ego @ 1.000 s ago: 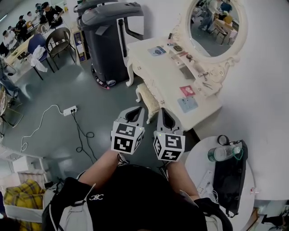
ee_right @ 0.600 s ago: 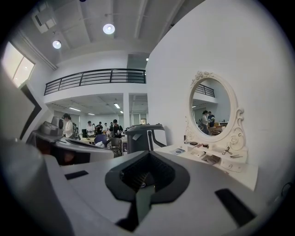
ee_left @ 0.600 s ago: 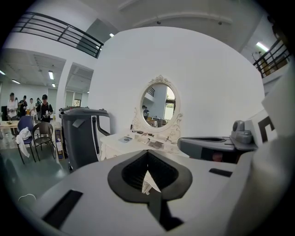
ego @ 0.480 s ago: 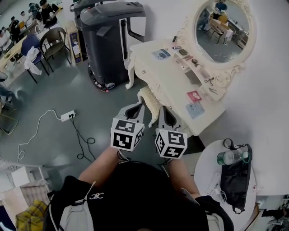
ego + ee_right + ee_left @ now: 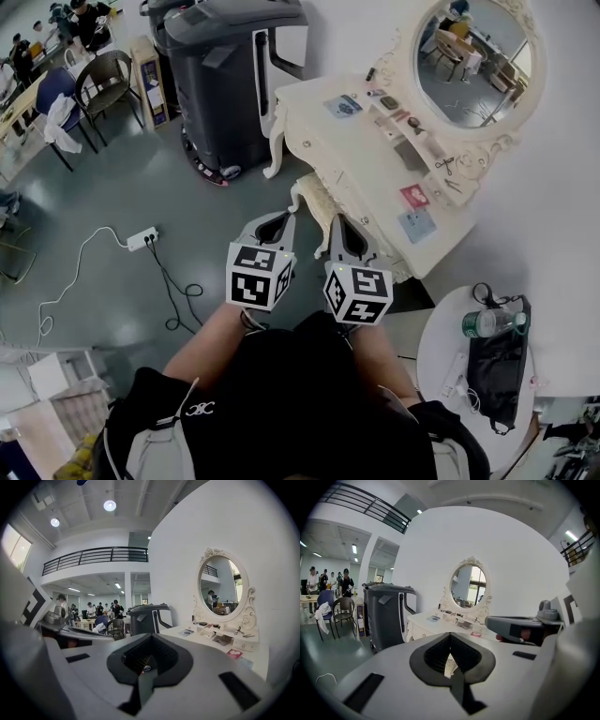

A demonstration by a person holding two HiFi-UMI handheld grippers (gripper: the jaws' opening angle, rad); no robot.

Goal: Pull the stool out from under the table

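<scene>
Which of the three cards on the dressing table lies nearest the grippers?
The pale blue card at the table's near end, just this side of the pink card; the other bluish card lies at the far end.

This is a big open workspace, more lab or test hall than home. The grey painted floor (image 5: 112, 178) carries a loose power strip (image 5: 142, 238) and a bulky grey machine (image 5: 225, 66). A railed gallery (image 5: 93, 555) runs overhead, and people (image 5: 93, 611) cluster beyond some chairs (image 5: 112, 80). Against the white wall stands a cream dressing counter (image 5: 354, 161) with an oval mirror (image 5: 473, 56) (one furnished corner in a bare hall).
</scene>
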